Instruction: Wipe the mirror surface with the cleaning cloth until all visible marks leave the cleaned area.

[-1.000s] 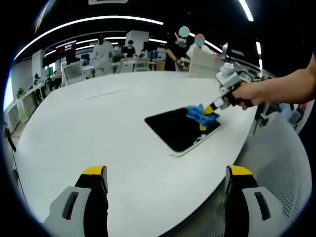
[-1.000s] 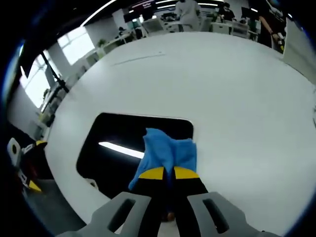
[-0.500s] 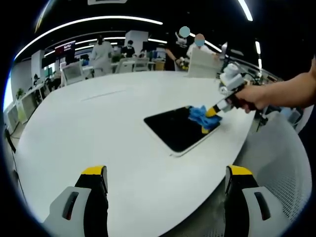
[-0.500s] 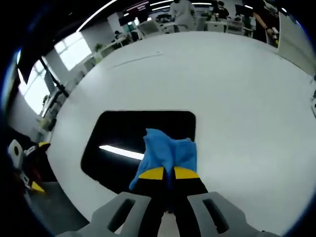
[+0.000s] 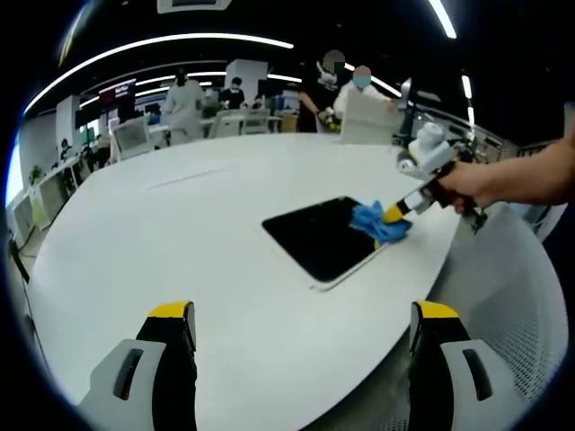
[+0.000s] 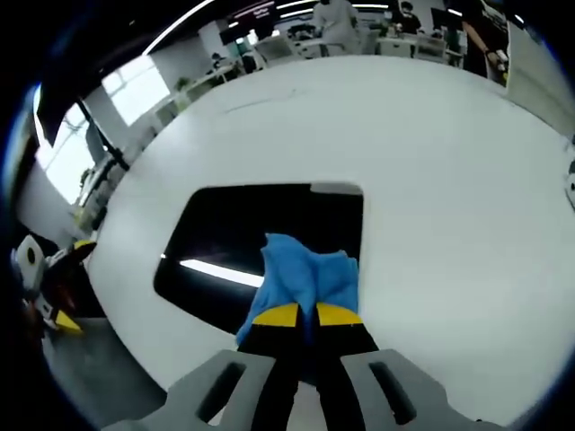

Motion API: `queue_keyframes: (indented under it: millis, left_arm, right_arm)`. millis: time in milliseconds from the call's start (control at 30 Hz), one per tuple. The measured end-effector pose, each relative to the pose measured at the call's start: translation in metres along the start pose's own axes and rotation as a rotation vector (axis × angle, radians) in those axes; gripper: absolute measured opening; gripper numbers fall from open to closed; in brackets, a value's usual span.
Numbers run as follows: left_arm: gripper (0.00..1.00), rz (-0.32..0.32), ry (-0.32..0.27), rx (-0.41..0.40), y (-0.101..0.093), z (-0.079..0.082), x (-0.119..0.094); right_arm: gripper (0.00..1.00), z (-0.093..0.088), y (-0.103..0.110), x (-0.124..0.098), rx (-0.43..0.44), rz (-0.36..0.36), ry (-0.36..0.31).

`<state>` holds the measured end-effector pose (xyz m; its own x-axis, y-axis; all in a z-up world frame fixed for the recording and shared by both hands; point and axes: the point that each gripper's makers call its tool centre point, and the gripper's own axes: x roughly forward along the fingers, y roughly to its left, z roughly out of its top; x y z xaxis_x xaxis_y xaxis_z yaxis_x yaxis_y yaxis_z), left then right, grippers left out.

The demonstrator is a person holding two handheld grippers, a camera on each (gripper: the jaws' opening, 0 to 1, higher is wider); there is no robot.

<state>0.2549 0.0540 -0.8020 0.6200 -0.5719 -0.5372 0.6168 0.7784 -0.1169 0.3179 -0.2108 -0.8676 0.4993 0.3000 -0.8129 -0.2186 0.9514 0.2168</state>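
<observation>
A dark rectangular mirror [image 5: 325,237] [image 6: 252,247] lies flat on the white table [image 5: 180,233], near its right edge. My right gripper [image 6: 306,315] [image 5: 396,215] is shut on a blue cleaning cloth [image 6: 307,279] [image 5: 375,221], which rests on the mirror's edge nearest the hand holding the gripper. The mirror reflects a bright ceiling light strip [image 6: 216,272]. My left gripper [image 5: 301,314] stands open over the near table edge, well short of the mirror, with nothing between its jaws.
The table's rounded edge [image 5: 422,296] runs just right of the mirror, with grey floor beyond. Chairs, desks and several people [image 5: 184,94] stand at the far side of the room. The left gripper [image 6: 49,296] shows at the left of the right gripper view.
The right gripper has dragged the cloth across the mirror toward the table's right edge, from over the dark surface to the mirror's edge. The left gripper has stayed put.
</observation>
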Motion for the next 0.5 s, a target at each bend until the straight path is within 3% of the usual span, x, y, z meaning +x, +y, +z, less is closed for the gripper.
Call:
queue_keyframes:
  millis: [500]
  left_arm:
    - [0.99,-0.003,0.012,0.012,-0.001,-0.003,0.0]
  right_arm:
    - [0.0,-0.015,0.005,-0.008,0.024,0.011,-0.003]
